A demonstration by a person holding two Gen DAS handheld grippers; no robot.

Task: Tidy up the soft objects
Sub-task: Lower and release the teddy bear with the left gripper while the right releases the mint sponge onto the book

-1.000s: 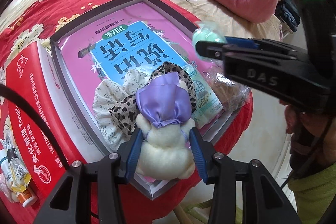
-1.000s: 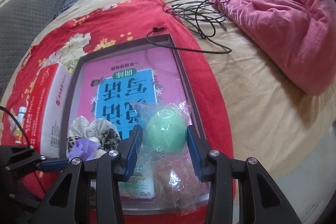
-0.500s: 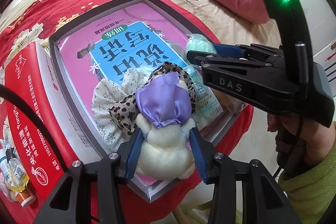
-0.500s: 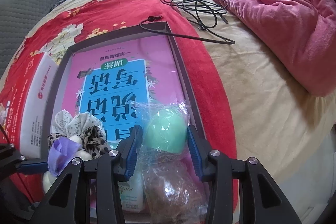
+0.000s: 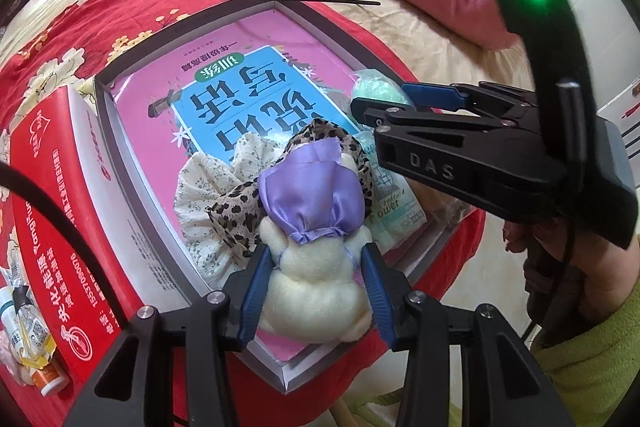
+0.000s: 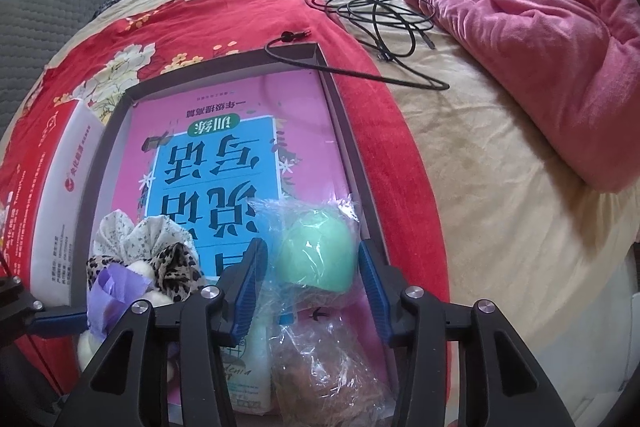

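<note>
The left tongs (image 5: 316, 291) pinch the cream plush toy (image 5: 316, 283), soft and light, at its waist. The right tongs (image 6: 308, 279) have just been opening, pads now clear of the squashy green sponge (image 6: 318, 255) in slippery wrap.

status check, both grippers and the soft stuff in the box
Left gripper shut on plush toy. Right gripper just opened, green sponge loose between jaws, inside gray box. Nothing blocking.

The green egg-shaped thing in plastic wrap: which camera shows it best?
The right wrist view: the green egg sits whole and central between the right gripper fingers, which stand slightly off it. In the left wrist view that gripper hides it, leaving only a sliver.
</note>
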